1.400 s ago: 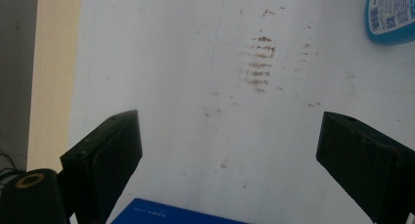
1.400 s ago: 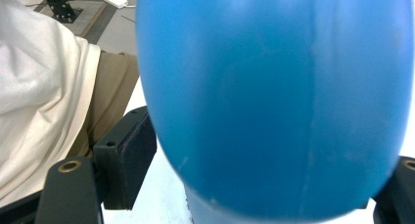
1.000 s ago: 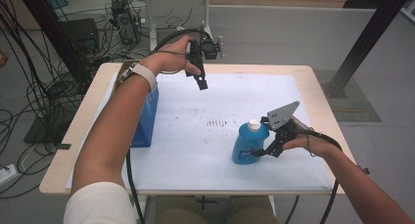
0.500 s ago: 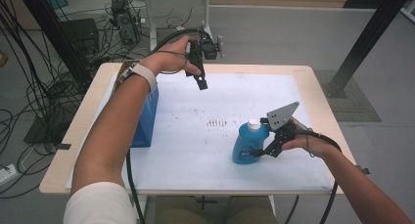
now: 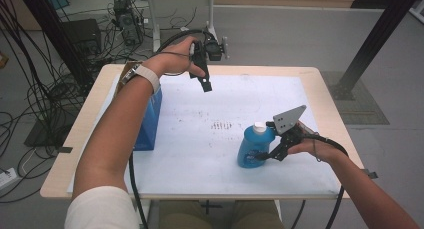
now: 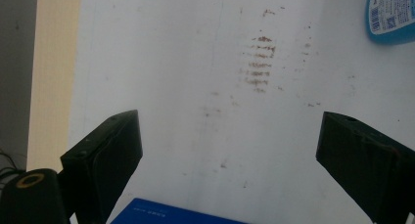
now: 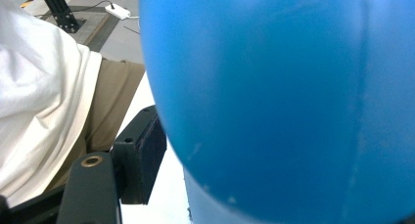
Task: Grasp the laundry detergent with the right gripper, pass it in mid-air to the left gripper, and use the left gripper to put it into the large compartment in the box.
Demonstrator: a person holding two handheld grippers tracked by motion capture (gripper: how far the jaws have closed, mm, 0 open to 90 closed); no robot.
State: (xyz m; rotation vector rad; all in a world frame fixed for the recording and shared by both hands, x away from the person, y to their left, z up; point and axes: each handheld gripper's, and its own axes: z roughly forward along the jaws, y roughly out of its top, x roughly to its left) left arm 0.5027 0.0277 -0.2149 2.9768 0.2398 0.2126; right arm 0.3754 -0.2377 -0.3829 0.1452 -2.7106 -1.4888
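The right hand-held gripper has just been closing around the blue bottle; the left hand-held gripper hangs wide above a blue box.

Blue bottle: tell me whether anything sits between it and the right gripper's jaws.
Nothing visible does. The right gripper has just been closing its jaws around the blue bottle, which stands upright on the white table top. In the right gripper view the bottle's wall sits directly against the jaw.

spread fingers, stained white tabletop, blue box
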